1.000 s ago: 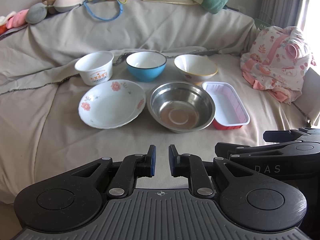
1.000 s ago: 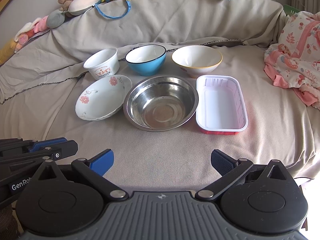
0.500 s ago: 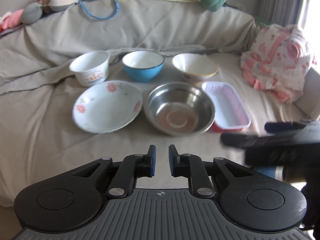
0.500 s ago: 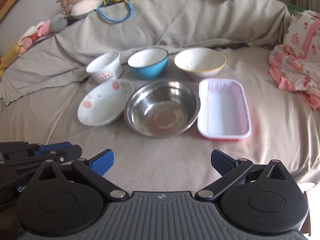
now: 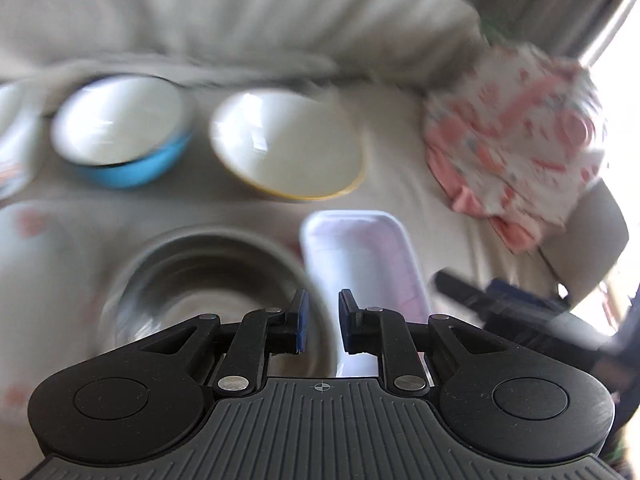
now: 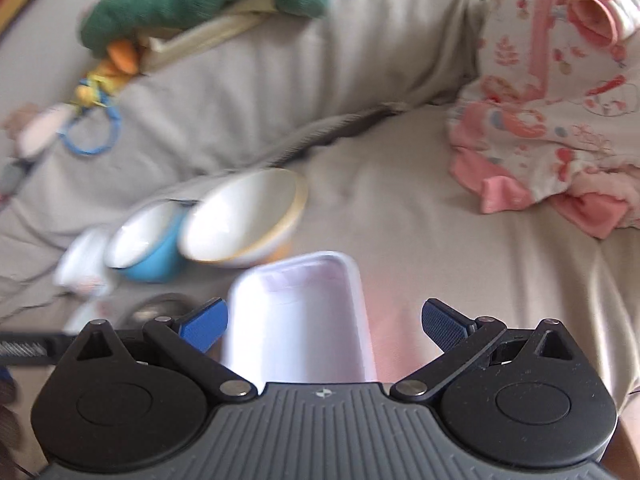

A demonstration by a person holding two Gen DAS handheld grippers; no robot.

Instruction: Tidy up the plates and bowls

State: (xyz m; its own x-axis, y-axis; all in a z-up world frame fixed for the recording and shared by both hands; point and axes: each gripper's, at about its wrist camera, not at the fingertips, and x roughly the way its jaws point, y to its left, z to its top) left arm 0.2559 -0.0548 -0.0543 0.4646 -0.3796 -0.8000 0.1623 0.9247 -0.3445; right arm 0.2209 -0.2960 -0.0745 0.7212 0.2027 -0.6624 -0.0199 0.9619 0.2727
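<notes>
Evidently the dishes are laid out in two rows on the cloth-covered sofa (image 6: 420, 216) so each can be reached singly — in the left wrist view the blue enamel bowl (image 5: 120, 140) and the yellow-rimmed white bowl (image 5: 286, 150) sit at the back, the stainless steel bowl (image 5: 208, 276) and the white plastic tray (image 5: 360, 256) nearer, lower centre. The left gripper (image 5: 320, 322), jaws just eased a little apart from nearly shut with nothing pinched, hangs over the gap where the steel bowl's rim meets the tray. The right gripper (image 6: 324, 322) has its jaws spread wide, straddling the tray's near end without touching it, probably to lift it first. A floral pink garment (image 6: 560, 92) lies bundled at upper right, clear of the dishes. Blur hides any lettering; no writing can be read.
</notes>
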